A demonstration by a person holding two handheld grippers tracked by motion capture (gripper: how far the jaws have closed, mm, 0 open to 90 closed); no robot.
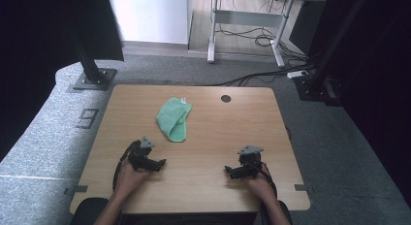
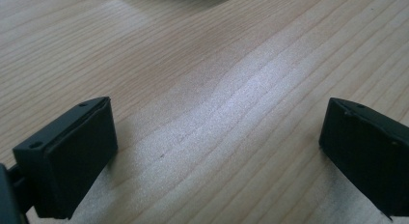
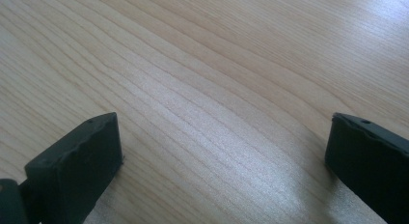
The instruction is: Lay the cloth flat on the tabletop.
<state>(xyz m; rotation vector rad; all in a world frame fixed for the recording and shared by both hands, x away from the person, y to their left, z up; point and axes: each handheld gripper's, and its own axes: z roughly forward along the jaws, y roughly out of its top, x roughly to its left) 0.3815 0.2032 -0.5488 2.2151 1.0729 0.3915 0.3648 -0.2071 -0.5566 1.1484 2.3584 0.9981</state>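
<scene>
A crumpled light green cloth (image 1: 174,119) lies on the wooden table (image 1: 218,128), left of centre toward the far side. My left gripper (image 1: 160,163) rests low on the table near the front left, below the cloth and apart from it. In the left gripper view its black jaws stand wide apart over bare wood, the left gripper (image 2: 217,151) open and holding nothing. My right gripper (image 1: 229,171) sits near the front right, pointing left. The right gripper view shows the right gripper (image 3: 224,161) open too, only wood grain between the jaws.
A round dark cable hole (image 1: 226,98) sits near the table's far edge. Grey carpet surrounds the table. Black frame posts on floor plates (image 1: 92,74) stand at the back left and back right. A desk frame with cables (image 1: 257,38) is farther behind.
</scene>
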